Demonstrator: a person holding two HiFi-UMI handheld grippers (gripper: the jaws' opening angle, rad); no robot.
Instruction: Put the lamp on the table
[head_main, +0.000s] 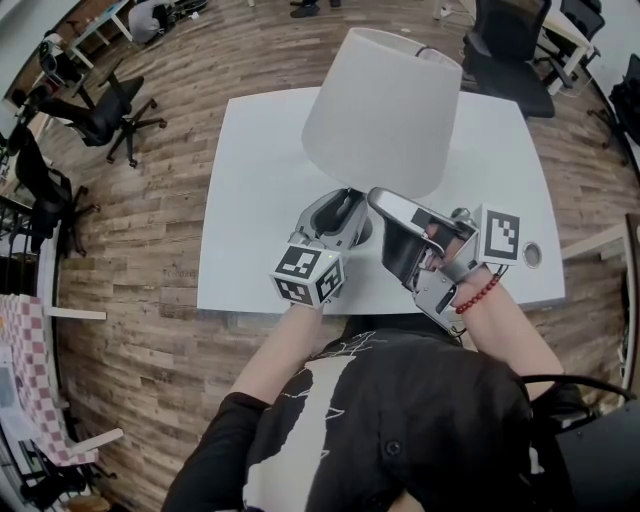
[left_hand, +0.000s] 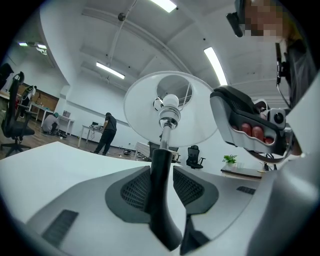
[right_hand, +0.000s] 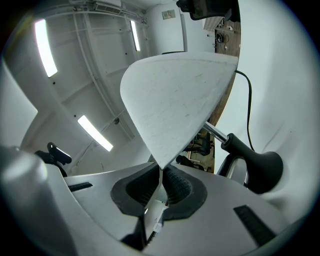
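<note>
- The lamp (head_main: 385, 110) stands upright over the near middle of the white desk (head_main: 260, 200), so I judge the carrying mostly done
- My left tongs (left_hand: 162, 182) stand wide, and their pads are clamped on the lamp's black stem (left_hand: 161, 160), just above where it flares out
- My right tongs (right_hand: 161, 187) are almost closed, pinching the lower rim of the white shade (right_hand: 175, 105)
- The black foot (right_hand: 260, 170) is low by the desk top, but I cannot tell whether it rests there or hangs just above
- Left to do, as I judge it: make sure the foot sits flat, then let go of stem and shade and draw both tongs back
- I see no box, tray or other container on the desk, so nothing is held in one
</note>
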